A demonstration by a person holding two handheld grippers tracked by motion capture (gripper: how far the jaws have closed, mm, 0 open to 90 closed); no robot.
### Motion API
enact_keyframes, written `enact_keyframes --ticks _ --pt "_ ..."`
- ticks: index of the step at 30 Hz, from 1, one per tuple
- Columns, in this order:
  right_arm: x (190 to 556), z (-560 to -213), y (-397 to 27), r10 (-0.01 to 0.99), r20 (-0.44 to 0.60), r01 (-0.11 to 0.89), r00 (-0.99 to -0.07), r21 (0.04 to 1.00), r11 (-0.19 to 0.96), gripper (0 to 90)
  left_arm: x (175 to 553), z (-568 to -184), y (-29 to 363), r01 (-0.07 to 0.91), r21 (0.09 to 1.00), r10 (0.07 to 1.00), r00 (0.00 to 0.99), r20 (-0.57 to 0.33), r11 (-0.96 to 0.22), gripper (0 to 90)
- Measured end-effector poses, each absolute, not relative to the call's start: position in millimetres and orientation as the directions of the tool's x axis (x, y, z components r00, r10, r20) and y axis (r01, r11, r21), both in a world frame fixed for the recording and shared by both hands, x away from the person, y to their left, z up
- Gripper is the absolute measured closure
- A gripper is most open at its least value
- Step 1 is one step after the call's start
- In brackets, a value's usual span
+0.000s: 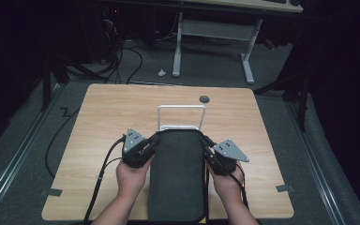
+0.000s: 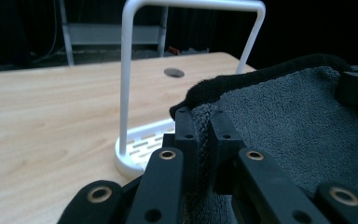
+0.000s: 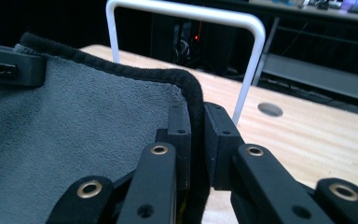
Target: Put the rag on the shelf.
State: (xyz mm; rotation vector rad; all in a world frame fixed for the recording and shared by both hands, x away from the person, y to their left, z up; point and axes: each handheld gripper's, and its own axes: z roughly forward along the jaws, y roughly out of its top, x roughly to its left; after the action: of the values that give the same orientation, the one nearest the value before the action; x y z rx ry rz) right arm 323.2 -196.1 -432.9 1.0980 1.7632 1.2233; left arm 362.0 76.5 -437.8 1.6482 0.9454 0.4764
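Grey towel point(image 1: 176, 178) corners clamped by left gripper point(image 1: 151, 139) and right gripper point(image 1: 207, 143), white rack point(image 1: 181, 108) just beyond, wooden table point(image 1: 103, 117)

Looks like a lab or test room w/ dark surroundings — a light wooden table point(image 1: 98, 140) stands on grey carpet point(image 1: 23, 140), tape marks by its corners. Cables point(image 1: 122, 56) tangle on the floor behind it, near a white-legged desk point(image 1: 215, 42) — a small red equipment light point(image 1: 116, 10) glows in the dark.
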Motion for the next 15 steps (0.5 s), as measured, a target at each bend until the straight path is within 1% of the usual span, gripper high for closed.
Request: enact_keyframes --ticks 4,5,8,11,15 --pt "322 -420 -196 0.922 -0.087 0.210 -0.378 0.961 0.177 82.5 362 -425 77 0.295 0.954 0.784 0.602 -0.148 -0.047 84.3" --pt "322 -413 -196 0.921 -0.096 0.190 -0.378 0.966 0.178 82.5 361 -421 77 0.284 0.958 0.783 0.605 -0.145 -0.042 84.4" --pt "321 -406 -196 0.922 -0.104 0.174 -0.374 0.968 0.179 82.5 361 -410 76 0.252 0.967 0.785 0.607 -0.126 -0.039 84.4" --pt "321 -396 -195 0.921 -0.110 0.152 -0.373 0.972 0.177 82.5 361 -400 77 0.234 0.972 0.783 0.608 -0.128 -0.022 84.5" --pt "323 -384 -194 0.923 -0.113 0.124 -0.369 0.978 0.169 82.5 361 -388 77 0.198 0.980 0.786 0.609 -0.102 -0.026 84.5"
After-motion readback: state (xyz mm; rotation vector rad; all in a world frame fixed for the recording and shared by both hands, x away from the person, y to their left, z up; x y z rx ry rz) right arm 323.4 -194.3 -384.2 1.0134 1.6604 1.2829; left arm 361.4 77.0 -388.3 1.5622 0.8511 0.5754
